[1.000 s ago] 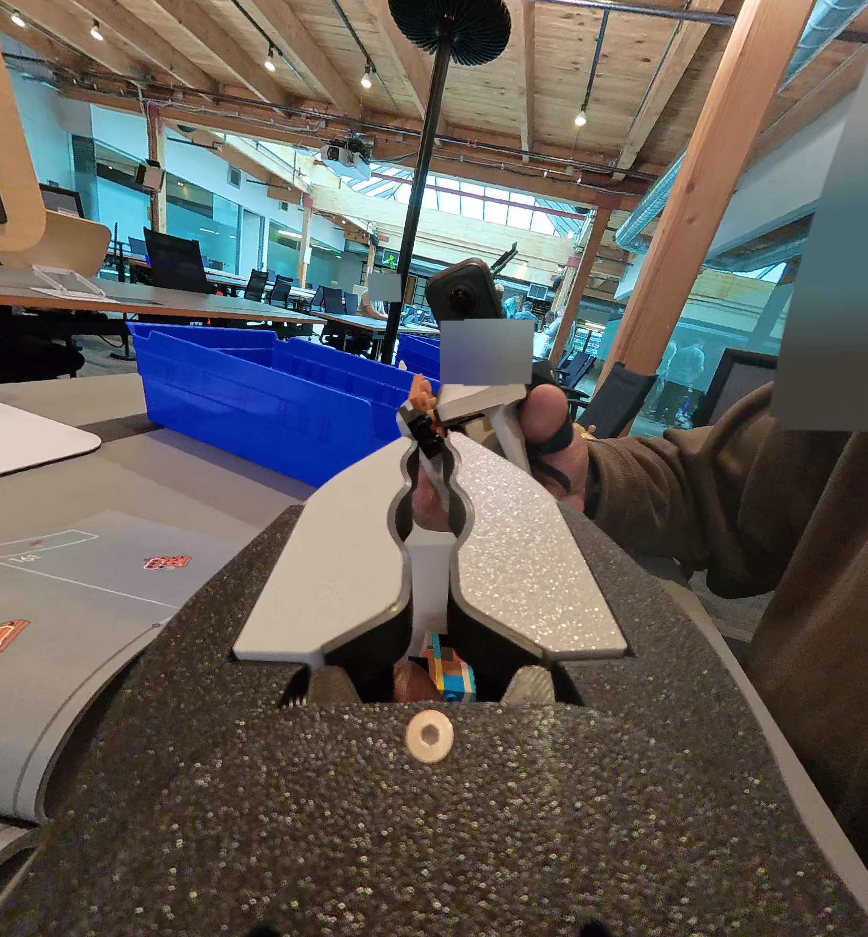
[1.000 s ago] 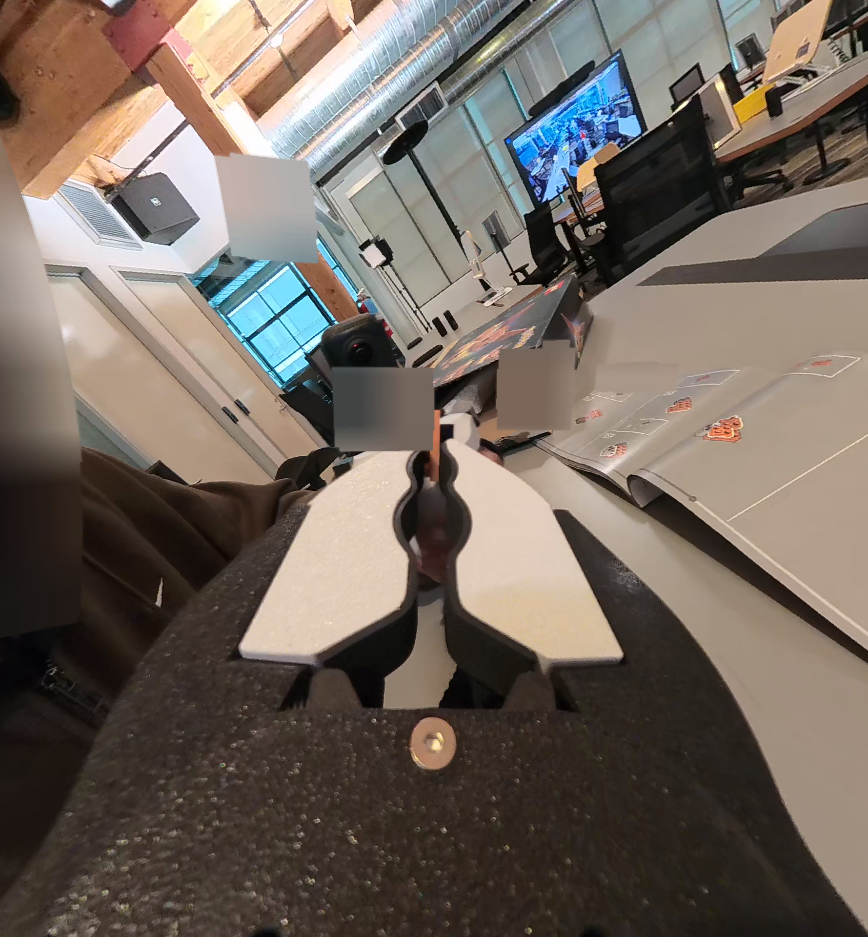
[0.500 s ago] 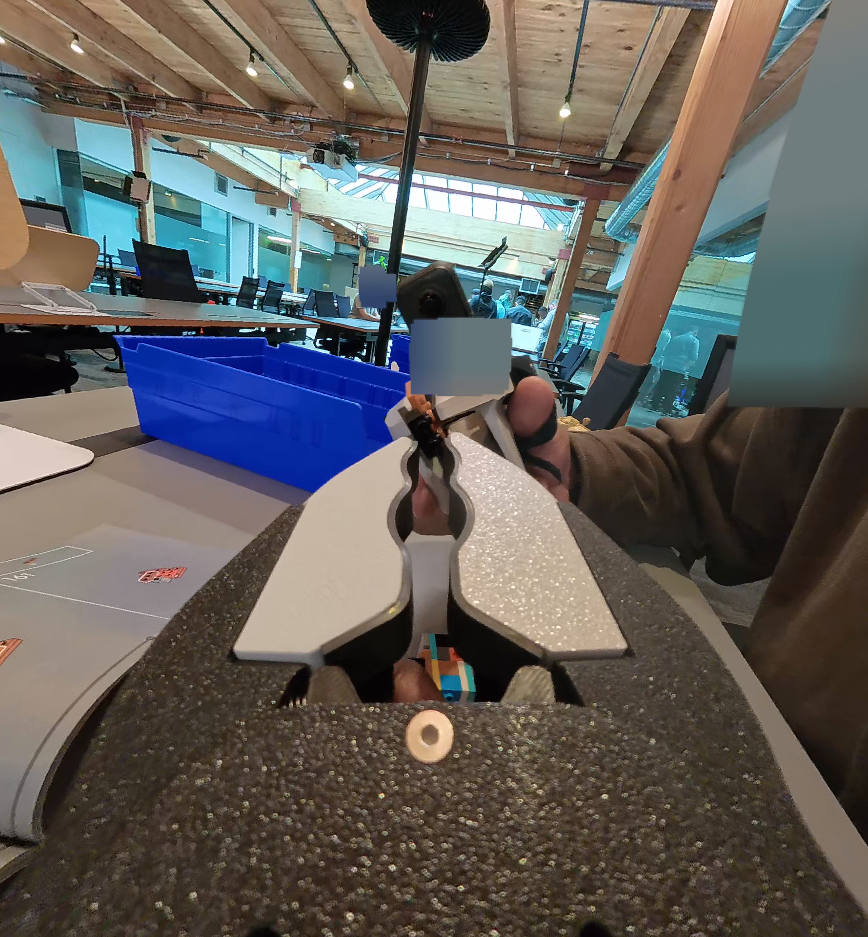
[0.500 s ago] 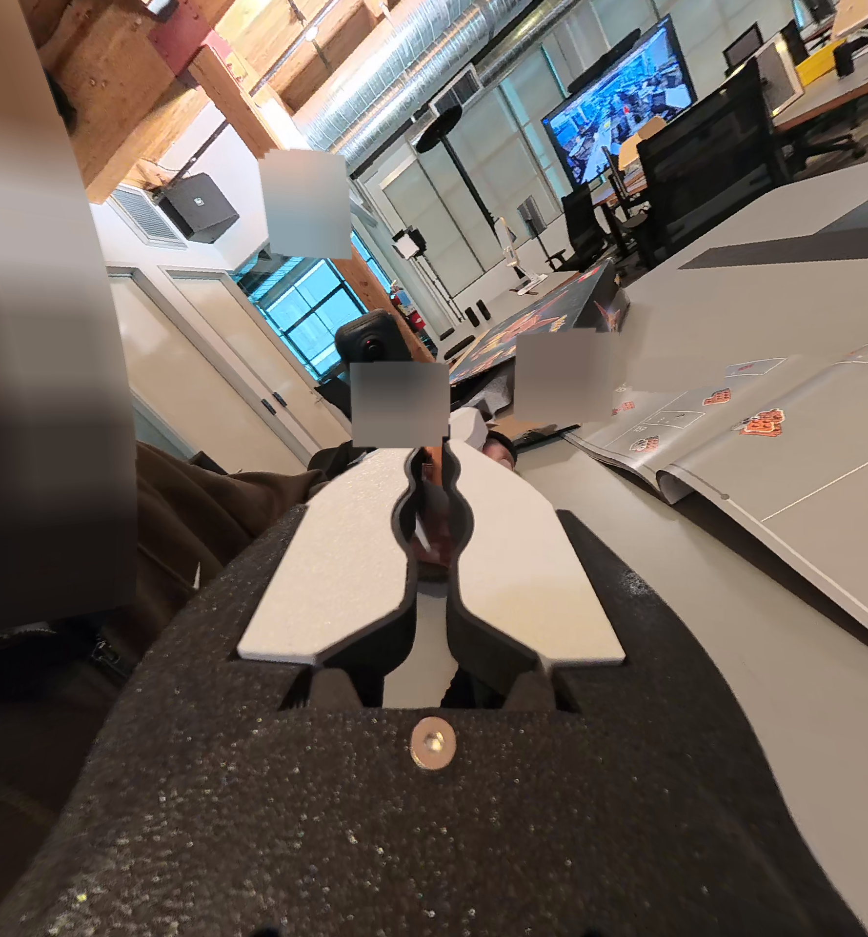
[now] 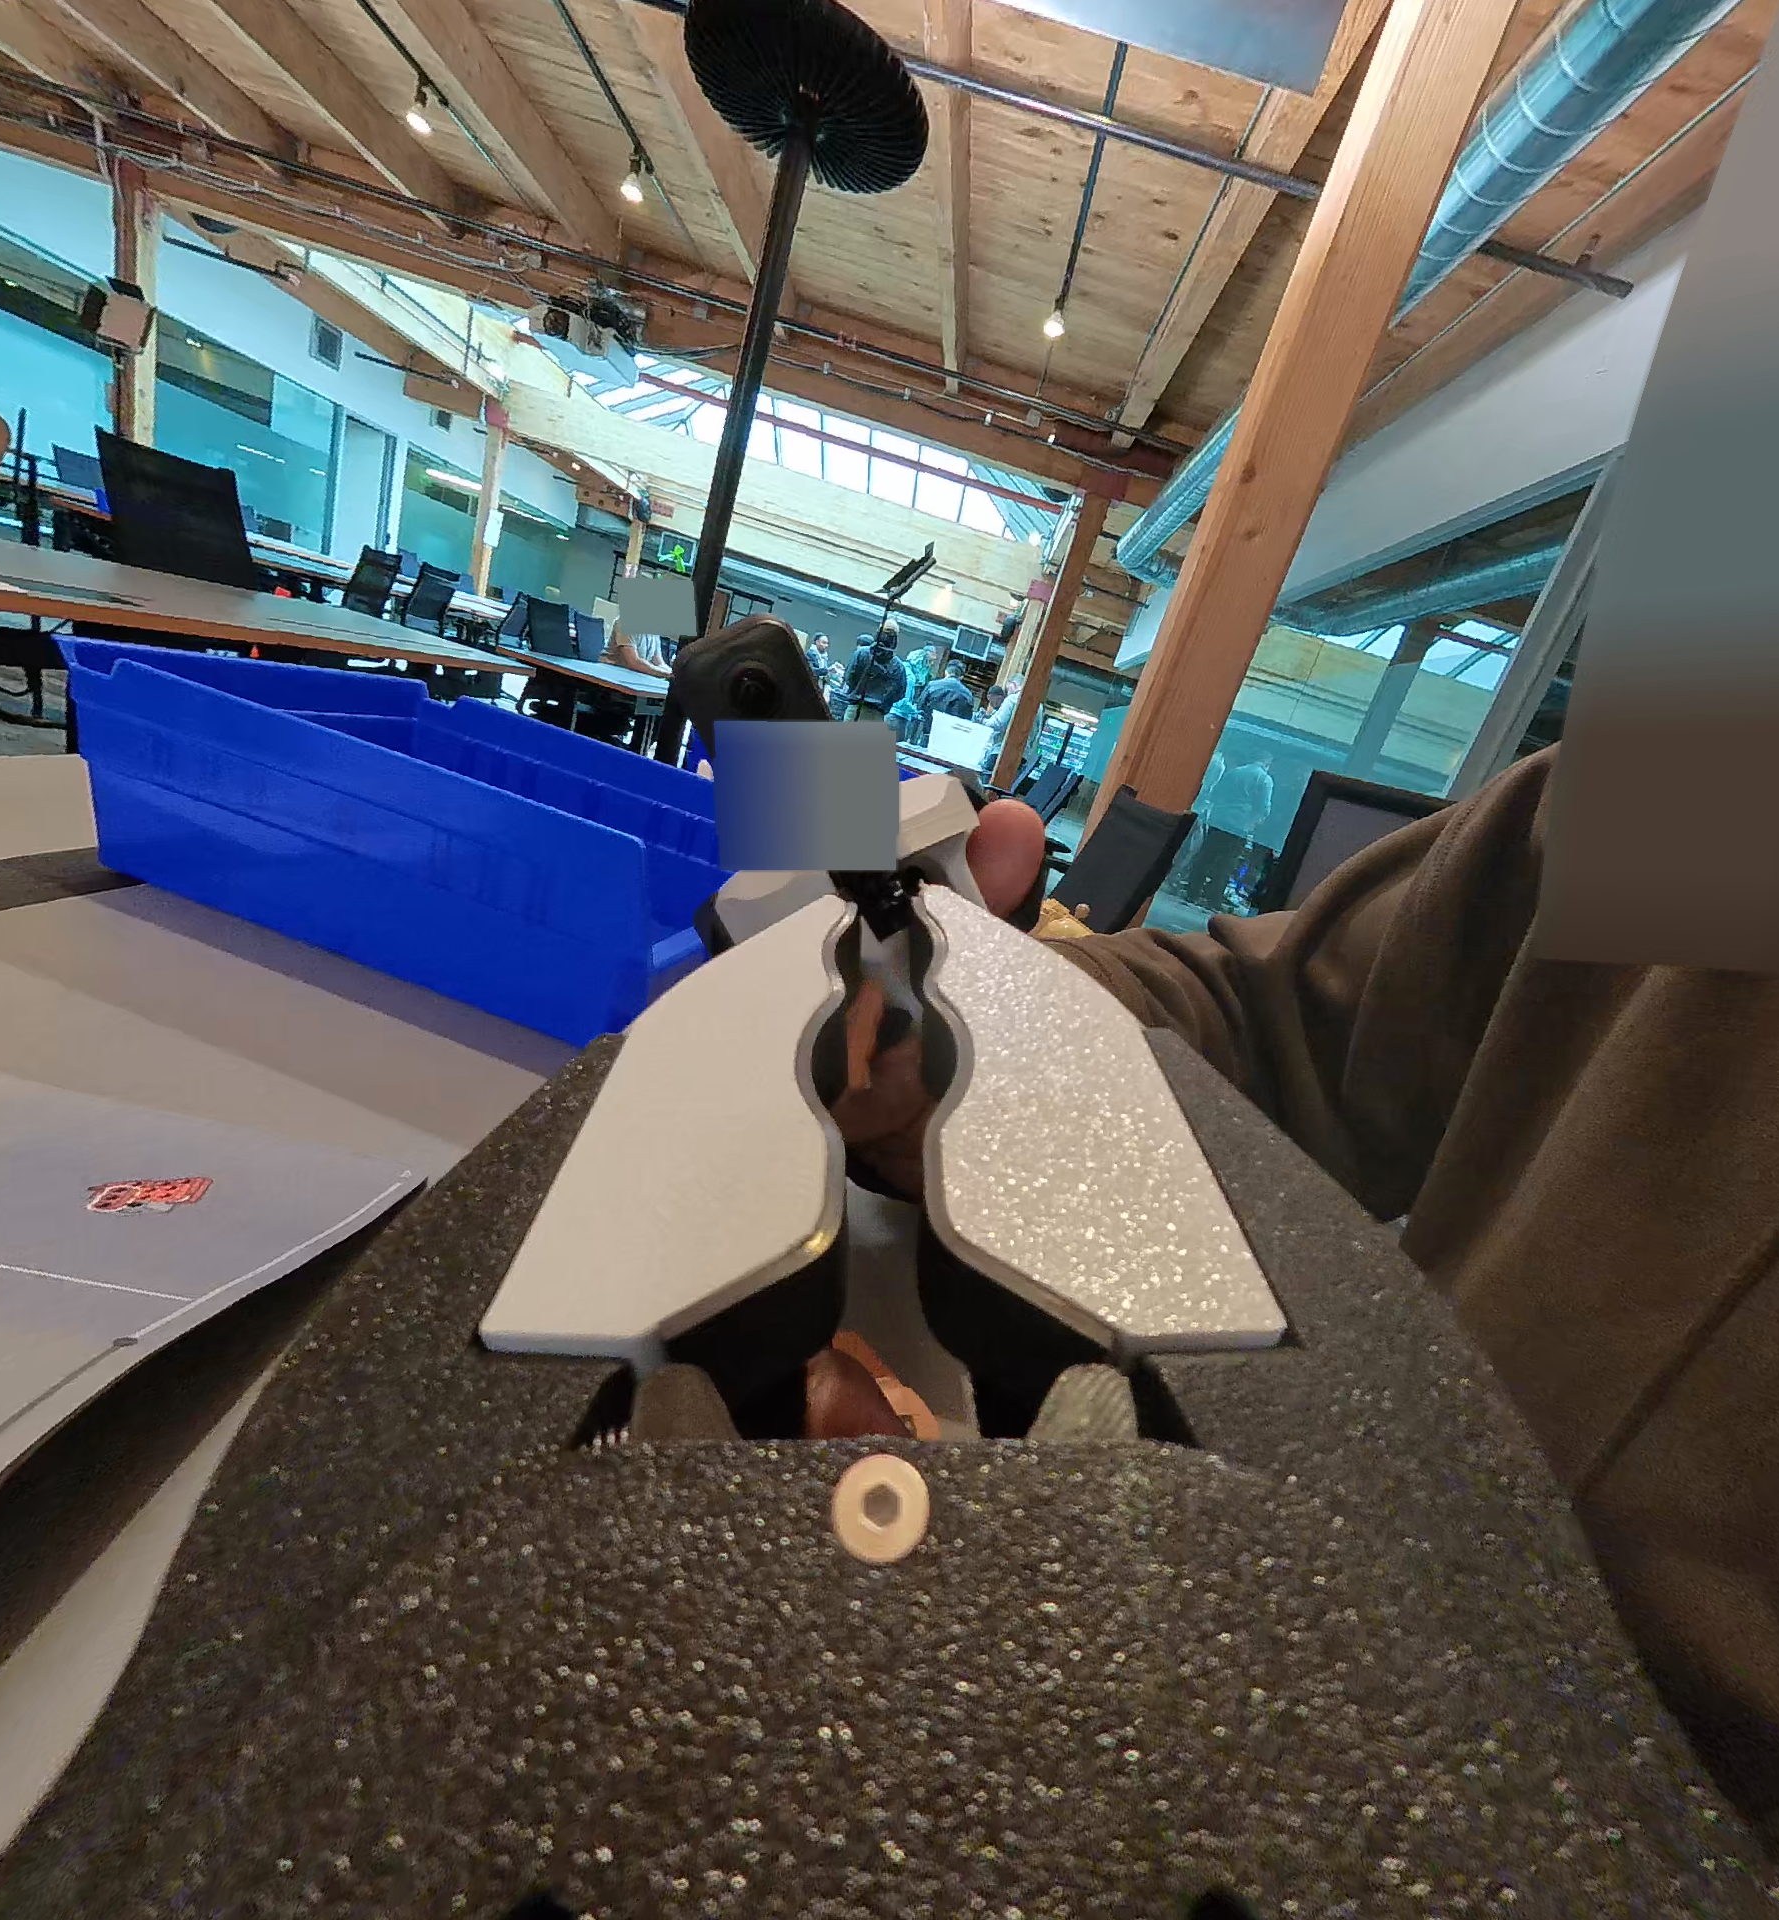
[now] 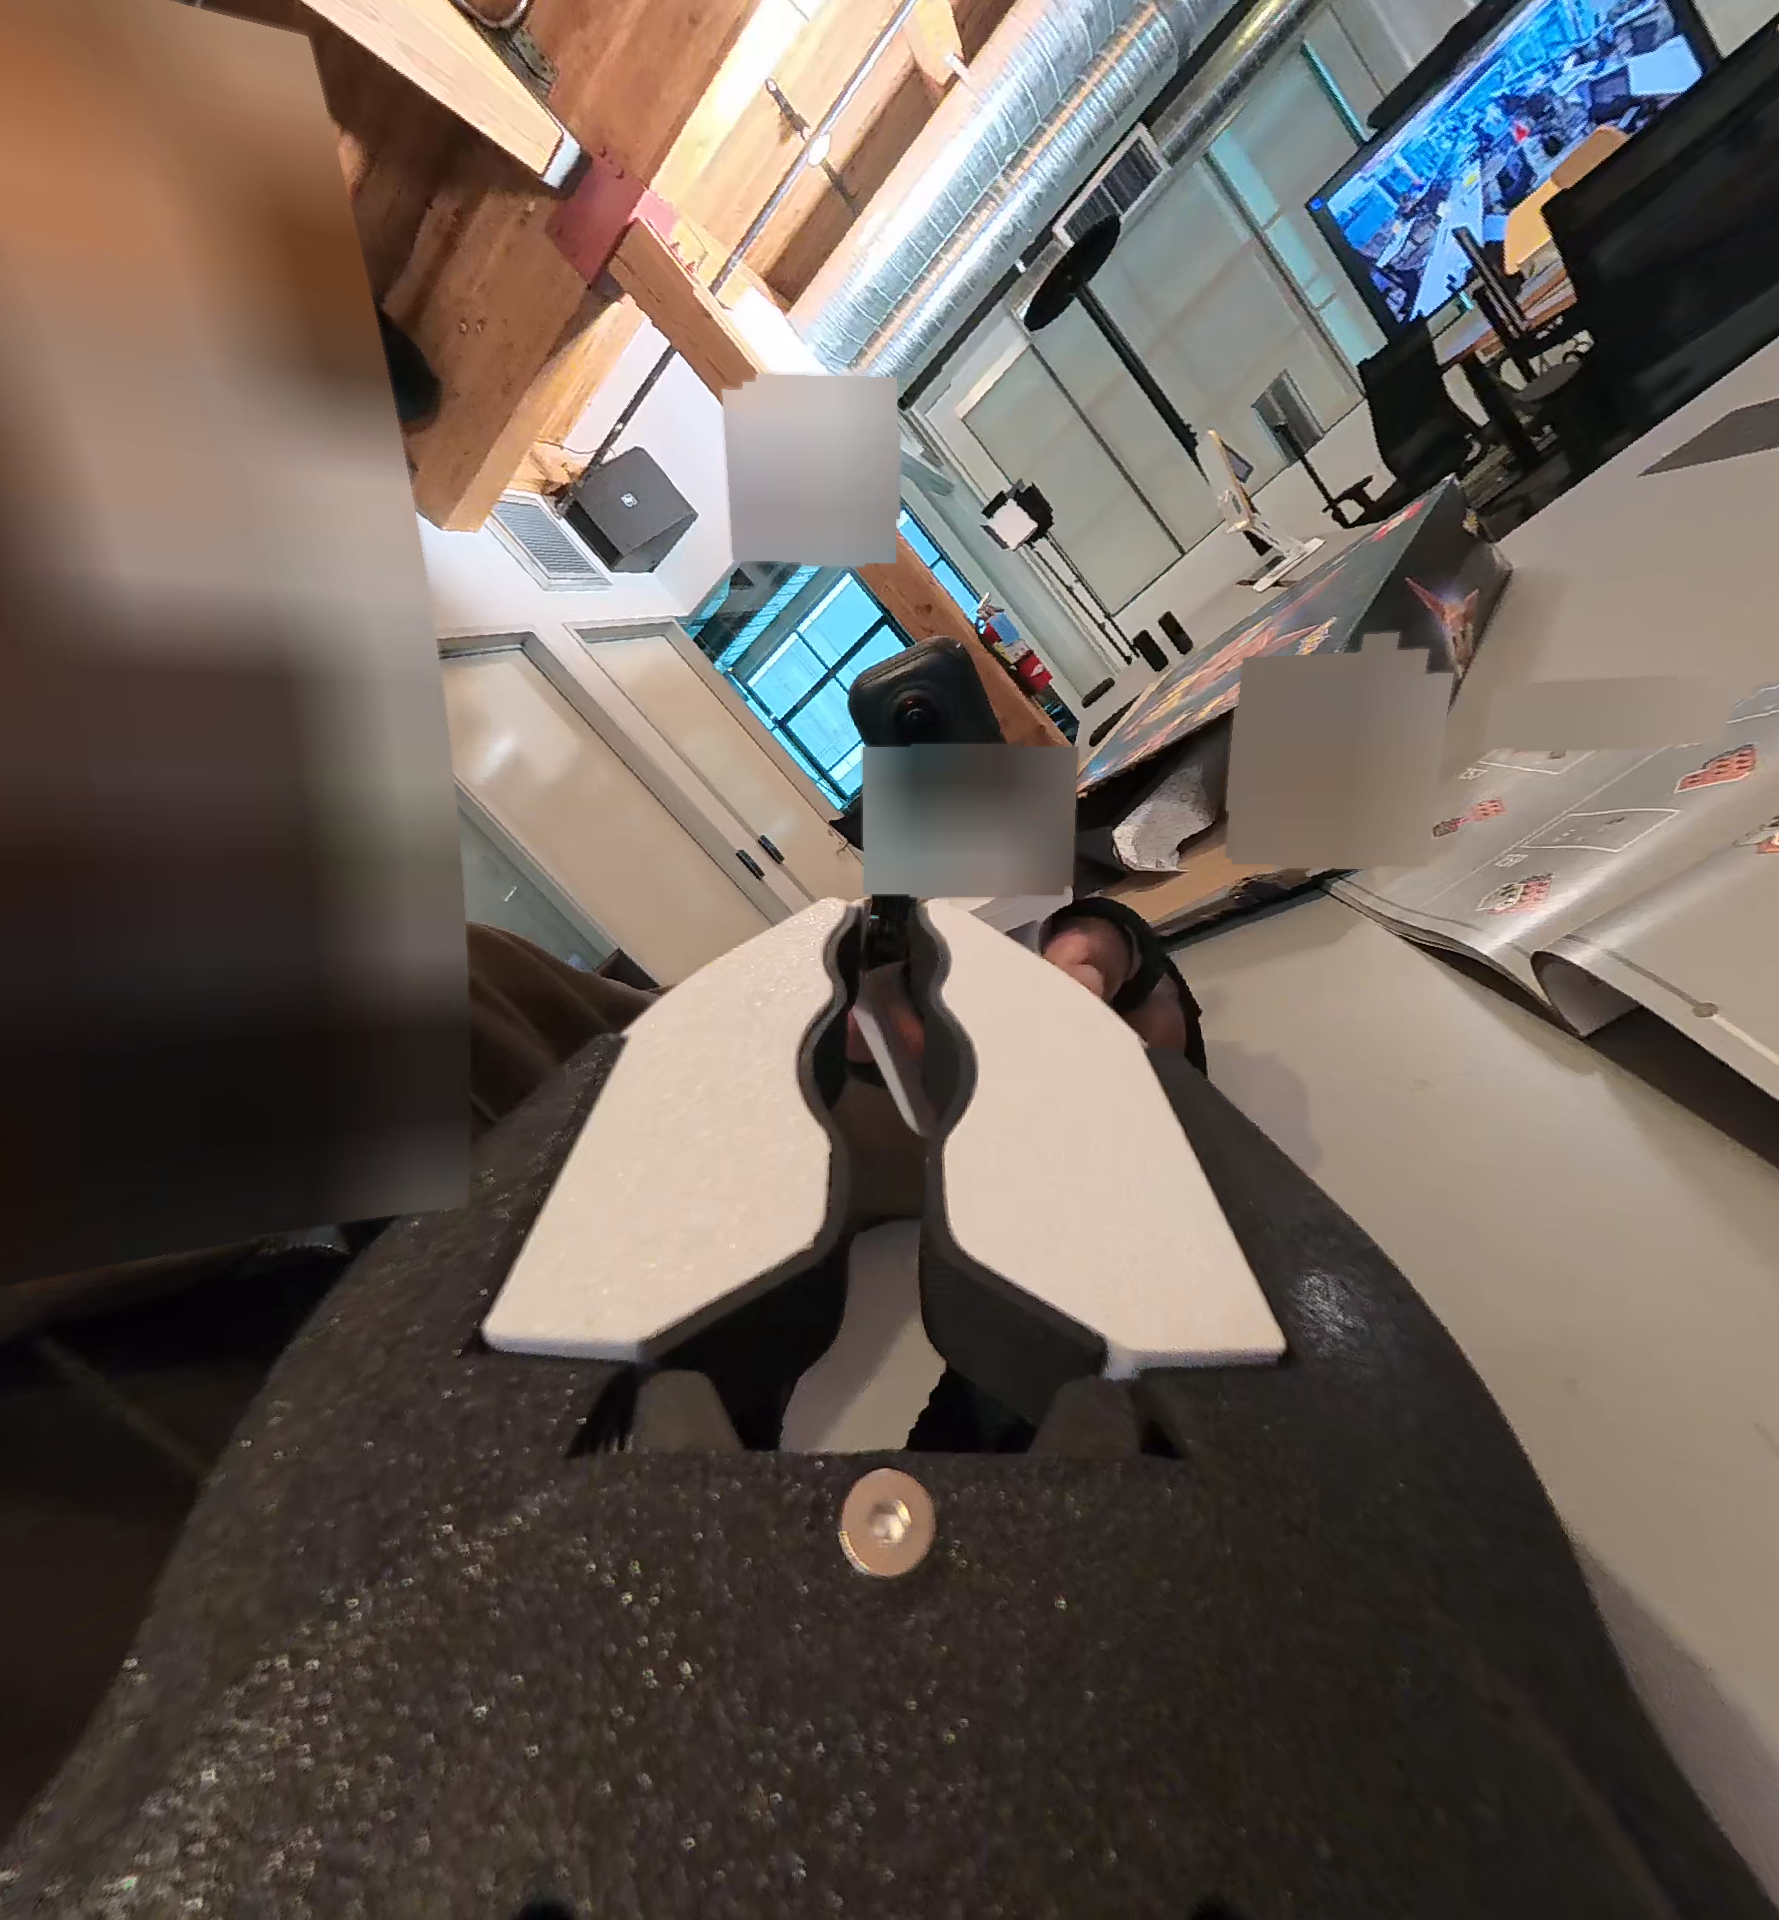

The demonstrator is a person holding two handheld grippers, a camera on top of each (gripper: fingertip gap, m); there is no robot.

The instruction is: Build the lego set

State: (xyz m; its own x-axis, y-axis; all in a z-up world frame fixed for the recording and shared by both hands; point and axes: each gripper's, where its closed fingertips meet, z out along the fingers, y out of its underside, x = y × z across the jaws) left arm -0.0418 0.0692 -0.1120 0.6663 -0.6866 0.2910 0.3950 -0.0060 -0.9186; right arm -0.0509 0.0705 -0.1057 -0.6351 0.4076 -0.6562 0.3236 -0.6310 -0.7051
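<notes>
Blue bin [image 5: 376, 821], contents hidden; both grippers' jaws clenched tip to tip on a small black piece [image 5: 883, 902].

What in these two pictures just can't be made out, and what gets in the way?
- Lego piece, left wrist view: tiny and dark, pinched between the left claw tips; shape unreadable.
- Same piece, right wrist view: the right claw covers most of it.
- Bin contents, left wrist view: hidden by its wall.
- Booklet, right wrist view: cut off by the right edge, drawings too small.
</notes>
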